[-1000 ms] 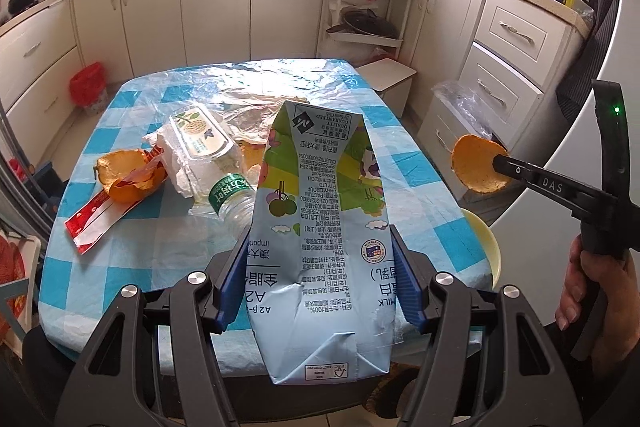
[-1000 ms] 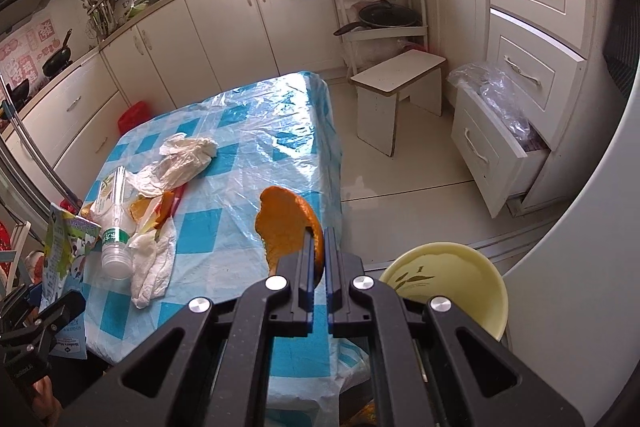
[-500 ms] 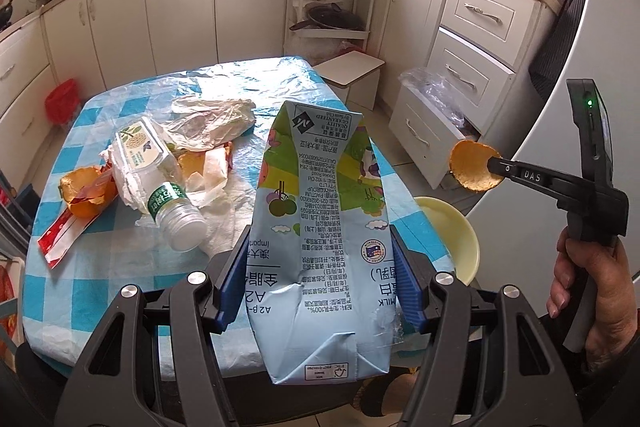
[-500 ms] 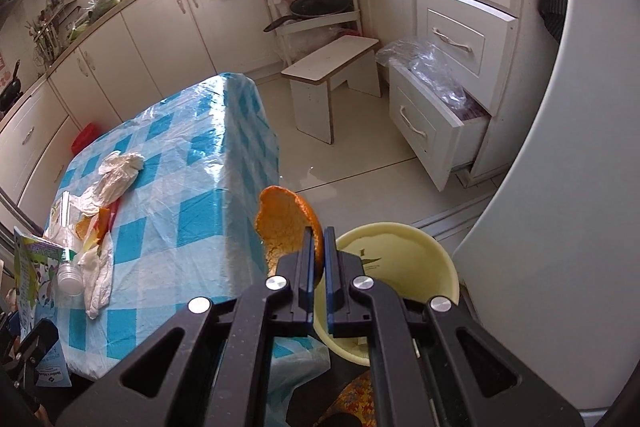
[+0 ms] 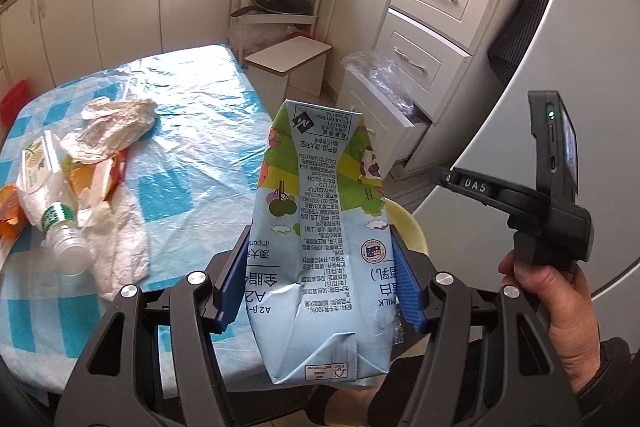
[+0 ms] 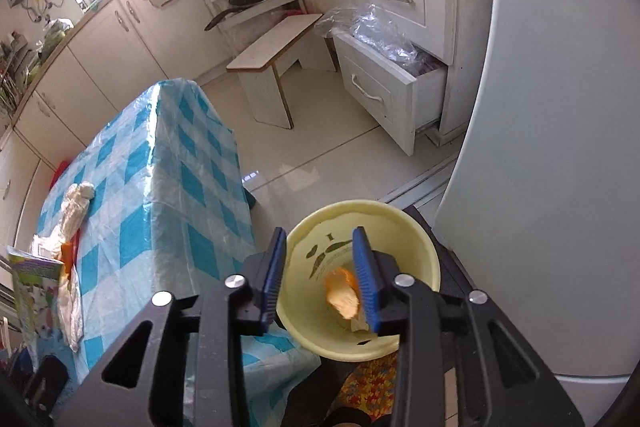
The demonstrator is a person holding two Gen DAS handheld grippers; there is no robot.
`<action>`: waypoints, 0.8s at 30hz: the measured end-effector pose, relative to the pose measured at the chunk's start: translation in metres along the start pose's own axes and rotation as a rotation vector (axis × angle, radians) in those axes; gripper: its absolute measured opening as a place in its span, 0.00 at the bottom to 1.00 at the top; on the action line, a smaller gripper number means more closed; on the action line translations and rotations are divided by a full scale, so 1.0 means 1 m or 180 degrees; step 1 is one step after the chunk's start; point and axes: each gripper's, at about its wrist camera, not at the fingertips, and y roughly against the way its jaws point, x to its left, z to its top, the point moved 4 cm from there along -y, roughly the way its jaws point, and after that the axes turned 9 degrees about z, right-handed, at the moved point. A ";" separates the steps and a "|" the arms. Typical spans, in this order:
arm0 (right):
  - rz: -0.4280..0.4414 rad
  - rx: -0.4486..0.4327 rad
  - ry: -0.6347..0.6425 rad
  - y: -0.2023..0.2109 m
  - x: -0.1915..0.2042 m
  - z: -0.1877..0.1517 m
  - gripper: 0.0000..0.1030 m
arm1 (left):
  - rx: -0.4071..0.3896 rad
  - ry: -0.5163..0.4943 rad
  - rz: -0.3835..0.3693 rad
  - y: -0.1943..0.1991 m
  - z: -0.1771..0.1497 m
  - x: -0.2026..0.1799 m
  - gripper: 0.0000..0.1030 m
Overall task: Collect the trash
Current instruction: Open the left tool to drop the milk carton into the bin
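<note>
left gripper (image 5: 320, 283): jaws clamped on milk carton (image 5: 320, 239), held up beside table (image 5: 192, 163) | carton: light, creased, glossy paperboard, crushable; grip flat sides | right gripper (image 6: 320, 275): jaws opening, orange peel (image 6: 340, 291) loose between, dropping into yellow bin (image 6: 416, 239) | peel: curved, leathery | table: plastic bottle (image 5: 52, 211), soft tissues (image 5: 116, 127)

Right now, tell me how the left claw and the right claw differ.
The left claw is clamped on a milk carton, pads pressing its sides; the right claw grips nothing.
The right claw's jaws are opening over the yellow basin, orange peel blurred between them; the left claw sits over the table edge.
Both have blue pads.
</note>
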 end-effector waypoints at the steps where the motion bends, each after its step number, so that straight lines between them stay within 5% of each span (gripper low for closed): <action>1: 0.0054 -0.0092 -0.0039 0.005 0.000 0.002 0.36 | 0.0033 -0.0021 -0.0011 -0.005 0.000 -0.007 0.58; 6: 0.0258 -0.0893 -0.0161 0.057 0.000 0.021 0.53 | 0.0172 -0.0048 -0.0146 -0.036 0.002 -0.038 0.58; 10: 0.0314 -0.1322 -0.0179 0.087 -0.001 0.027 0.54 | 0.0305 -0.0083 -0.0276 -0.071 0.007 -0.069 0.58; 14: 0.0375 -0.1409 -0.0314 0.091 -0.009 0.032 0.54 | 0.0482 -0.0207 -0.0324 -0.103 0.008 -0.097 0.60; 17: 0.0416 -0.1407 -0.0379 0.089 -0.014 0.036 0.54 | 0.0578 -0.0212 -0.0327 -0.117 0.009 -0.107 0.72; 24: 0.0482 -0.1380 -0.0352 0.090 -0.009 0.036 0.54 | 0.0499 -0.0112 -0.0339 -0.087 0.011 -0.080 0.76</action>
